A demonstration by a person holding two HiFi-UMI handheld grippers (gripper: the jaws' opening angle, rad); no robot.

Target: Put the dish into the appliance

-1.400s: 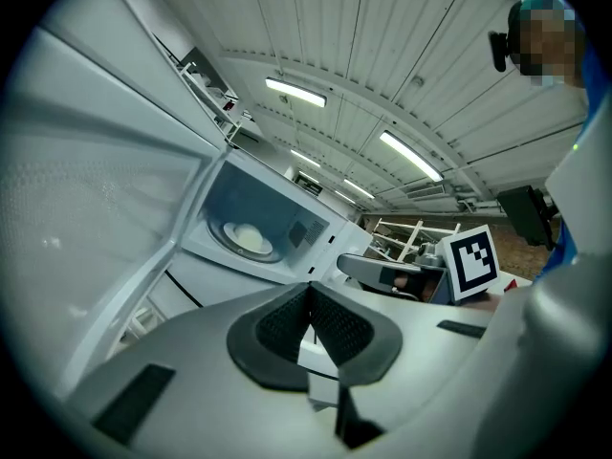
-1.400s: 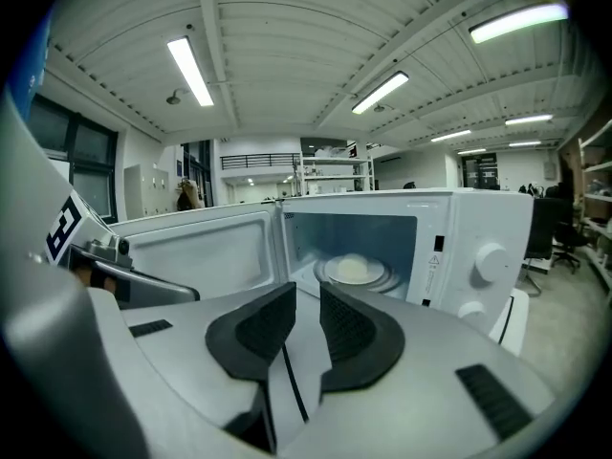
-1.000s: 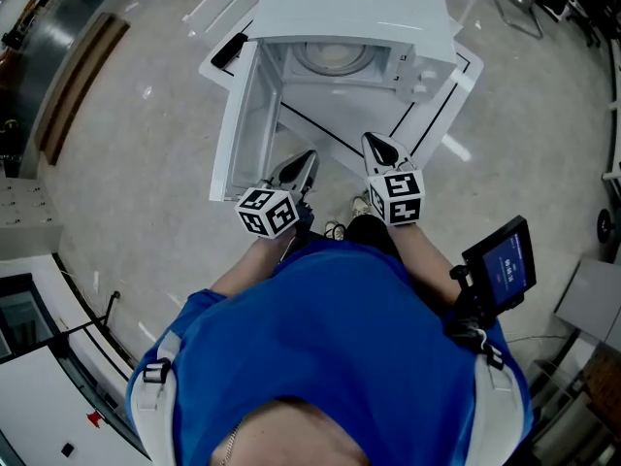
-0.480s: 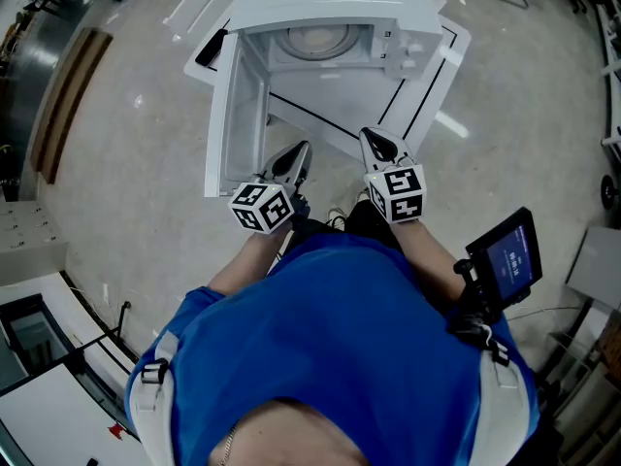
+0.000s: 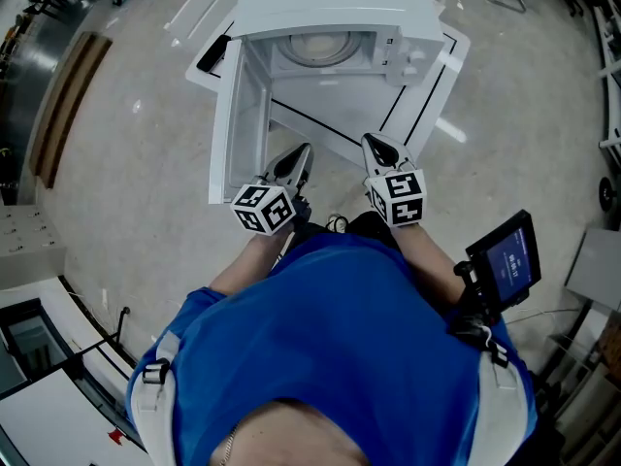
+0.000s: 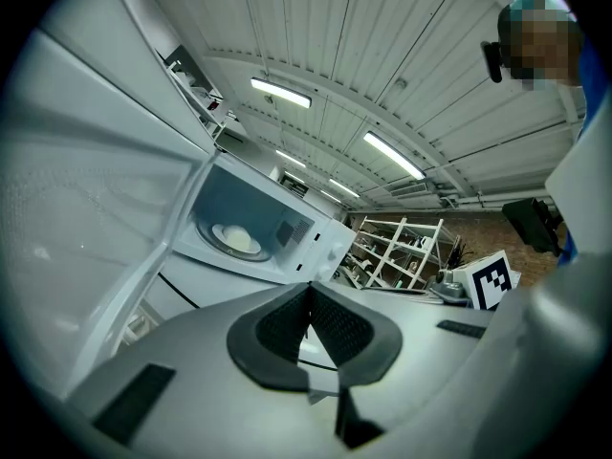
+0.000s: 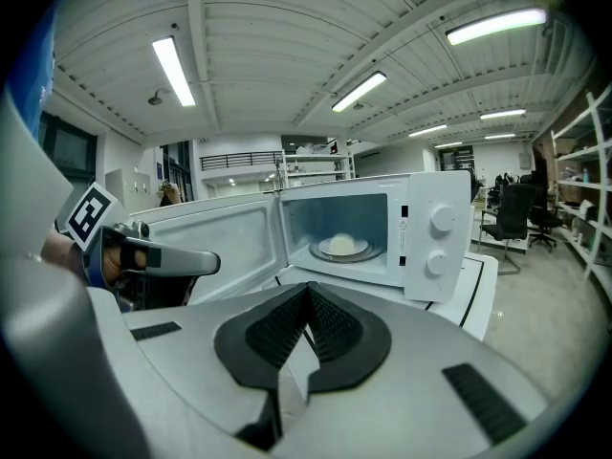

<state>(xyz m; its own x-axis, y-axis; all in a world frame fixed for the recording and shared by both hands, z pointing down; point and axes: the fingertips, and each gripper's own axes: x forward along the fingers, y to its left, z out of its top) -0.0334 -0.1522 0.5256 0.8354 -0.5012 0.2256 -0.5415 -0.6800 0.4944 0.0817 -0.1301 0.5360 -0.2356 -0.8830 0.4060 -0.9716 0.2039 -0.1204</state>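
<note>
A white microwave (image 5: 335, 8) stands on a low white table with its door (image 5: 238, 129) swung open to the left. Inside it, a white dish (image 5: 320, 45) rests on the turntable; it also shows in the left gripper view as the dish (image 6: 237, 238) and in the right gripper view as the dish (image 7: 341, 245). My left gripper (image 5: 303, 155) and right gripper (image 5: 375, 144) hover side by side in front of the microwave, short of the opening. Both point toward it. The left gripper (image 6: 309, 291) is shut with nothing in it, and so is the right gripper (image 7: 308, 291).
The white table (image 5: 441, 85) carries black lines on its top. A small screen (image 5: 505, 263) hangs at the person's right side. A wooden board (image 5: 68, 90) lies on the floor at the left. Shelving (image 6: 397, 251) and an office chair (image 7: 512, 213) stand further off.
The head view has shifted slightly, so the microwave sits a little higher in the picture. Both grippers stay where they were, still shut.
</note>
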